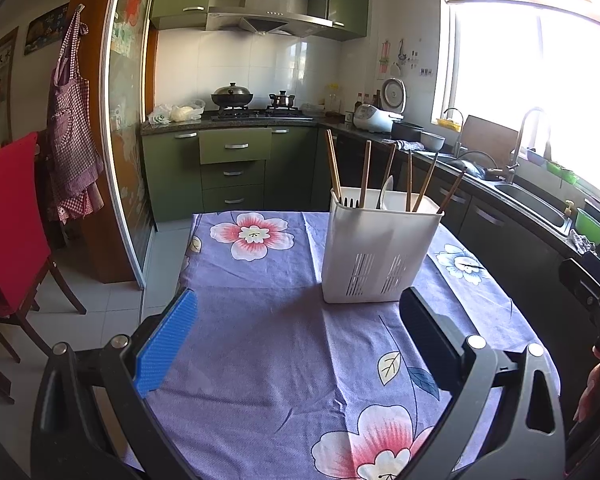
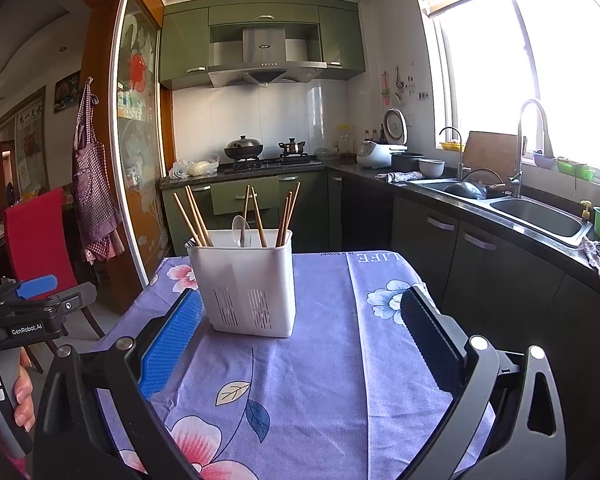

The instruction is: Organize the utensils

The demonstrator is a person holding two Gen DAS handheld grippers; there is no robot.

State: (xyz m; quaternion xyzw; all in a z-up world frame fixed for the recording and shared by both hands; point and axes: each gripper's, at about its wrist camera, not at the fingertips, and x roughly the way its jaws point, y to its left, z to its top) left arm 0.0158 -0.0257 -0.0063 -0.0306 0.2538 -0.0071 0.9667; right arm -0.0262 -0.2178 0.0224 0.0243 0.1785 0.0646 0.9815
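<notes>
White plastic utensil caddy, slotted near the base, standing upright on my table's purple floral cloth, toward the far end. Contents: wooden chopsticks, several, leaning at mixed angles with their tips above the rim; one pale spoon, bowl end up, among them; dark fork tines just showing at the rim in the left wrist view. My left gripper: released, jaws spread wide and holding nothing, blue-padded finger on one side and black finger on the other, hovering over the cloth with the caddy just beyond and nearer the black finger. My right gripper: likewise released and holding nothing, the caddy ahead and close to its blue pad, not touching as far as I can tell. Surroundings: green kitchen cabinets; gas hob with a lidded wok; steel range hood; sink with tall tap under a bright window; white rice cooker on the counter; red chair at left; checked apron hanging on the door frame.
</notes>
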